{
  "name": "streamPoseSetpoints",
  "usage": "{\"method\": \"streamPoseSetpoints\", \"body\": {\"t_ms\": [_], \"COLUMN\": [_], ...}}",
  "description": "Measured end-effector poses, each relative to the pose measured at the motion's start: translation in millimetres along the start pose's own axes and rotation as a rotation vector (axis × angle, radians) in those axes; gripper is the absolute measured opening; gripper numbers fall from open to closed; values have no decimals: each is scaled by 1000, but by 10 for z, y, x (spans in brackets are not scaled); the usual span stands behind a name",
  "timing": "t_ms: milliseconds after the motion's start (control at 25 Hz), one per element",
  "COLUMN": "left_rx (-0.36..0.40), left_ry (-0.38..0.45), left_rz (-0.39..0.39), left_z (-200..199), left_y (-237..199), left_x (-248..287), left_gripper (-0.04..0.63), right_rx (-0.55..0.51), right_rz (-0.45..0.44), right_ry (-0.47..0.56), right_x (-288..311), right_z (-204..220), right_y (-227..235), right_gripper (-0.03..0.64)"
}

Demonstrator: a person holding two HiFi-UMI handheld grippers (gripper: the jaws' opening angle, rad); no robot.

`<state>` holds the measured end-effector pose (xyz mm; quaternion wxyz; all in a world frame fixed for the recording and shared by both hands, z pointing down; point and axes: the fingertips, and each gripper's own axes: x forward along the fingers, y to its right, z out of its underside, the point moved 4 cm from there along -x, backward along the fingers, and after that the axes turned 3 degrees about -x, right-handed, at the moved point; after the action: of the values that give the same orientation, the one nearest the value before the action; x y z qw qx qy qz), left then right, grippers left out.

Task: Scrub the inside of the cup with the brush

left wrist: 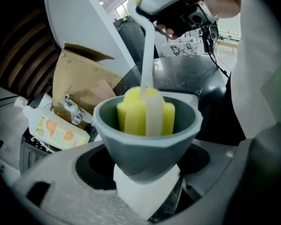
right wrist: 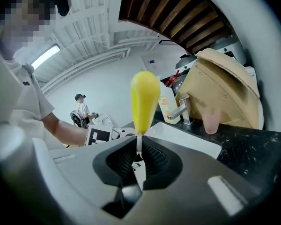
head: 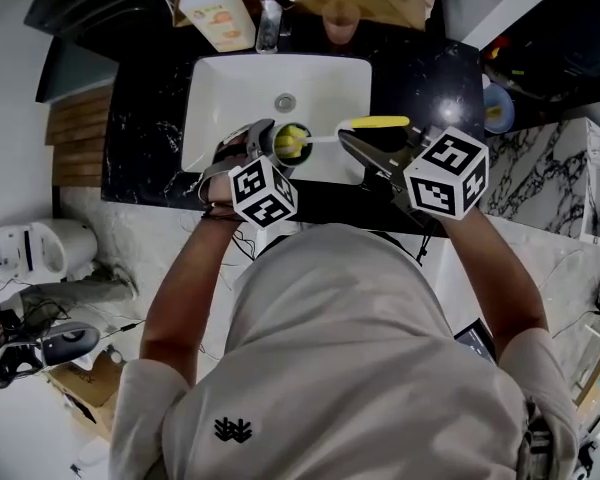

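Over the white rectangular sink [head: 230, 98], left gripper [left wrist: 147, 184] clamps grey plastic cup [left wrist: 145, 146]; right gripper [right wrist: 138, 165] clamps yellow-handled sponge brush [right wrist: 144, 100] (head inside cup).

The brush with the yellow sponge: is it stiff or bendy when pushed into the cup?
The brush's sponge head likely squashes softly: it fills the cup snugly. Its thin white stem may flex a little. Probably light: the right gripper holds it by that stem alone.

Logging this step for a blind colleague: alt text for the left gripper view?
The left gripper holds a grey cup with the brush's yellow sponge head inside it. The white handle runs up to the right gripper above.
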<state>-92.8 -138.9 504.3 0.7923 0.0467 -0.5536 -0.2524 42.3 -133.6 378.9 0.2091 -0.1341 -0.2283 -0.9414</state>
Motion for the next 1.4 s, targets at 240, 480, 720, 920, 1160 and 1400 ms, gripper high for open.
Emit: {"method": "streamPoseSetpoints", "body": {"t_ms": [240, 480, 720, 920, 1160, 1400], "left_rx": [-33, -20, -5, -34, -61, -108], "left_ry": [-29, -22, -22, -40, -77, -90], "left_rz": [-12, -3, 4, -7, -19, -44], "left_z": [49, -197, -531, -548, -457, -359], "left_y": [-13, 128, 352, 413, 428, 343], "left_x": [34, 51, 115, 132, 149, 99], "left_gripper": [368, 368, 368, 368, 368, 368], "right_rx": [13, -63, -113, -102, -22, 8], "right_rz": [-20, -34, -35, -80, -88, -87], "right_ry": [50, 22, -30, -60, -7, 54], "right_x": [-452, -433, -207, -434, -869, -1263], "right_z": [-104, -34, 196, 371, 394, 335], "right_y": [-2, -82, -6, 36, 162, 171], "right_gripper": [44, 44, 44, 44, 44, 44]}}
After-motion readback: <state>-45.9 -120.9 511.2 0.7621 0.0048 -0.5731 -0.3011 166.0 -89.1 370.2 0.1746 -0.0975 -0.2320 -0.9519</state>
